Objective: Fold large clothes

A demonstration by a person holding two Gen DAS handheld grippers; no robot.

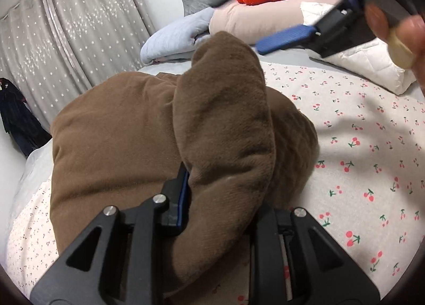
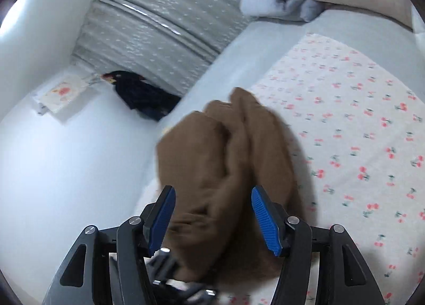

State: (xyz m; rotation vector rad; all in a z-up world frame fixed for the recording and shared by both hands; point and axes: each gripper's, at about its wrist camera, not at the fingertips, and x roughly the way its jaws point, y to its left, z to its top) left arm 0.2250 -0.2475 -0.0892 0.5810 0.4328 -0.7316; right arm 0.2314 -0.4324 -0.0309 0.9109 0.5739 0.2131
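Left wrist: left gripper (image 1: 212,198) angled down, clamping brown garment (image 1: 148,129) fold, garment heaped on cherry-print sheet (image 1: 358,124), right gripper (image 1: 265,10) blurred overhead, right wrist: jaws spread, gripping nothing, above garment

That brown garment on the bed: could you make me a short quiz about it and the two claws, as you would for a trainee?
1. True or false: the left claw is clamped on a fold of the brown garment.
2. How does the right claw stand? A) open, its blue pads apart and pressing nothing; B) shut on a pillow; C) out of sight.
3. Fill in: the garment lies on a sheet printed with small red ____.

Key: 1 true; 2 A; 3 cherries.
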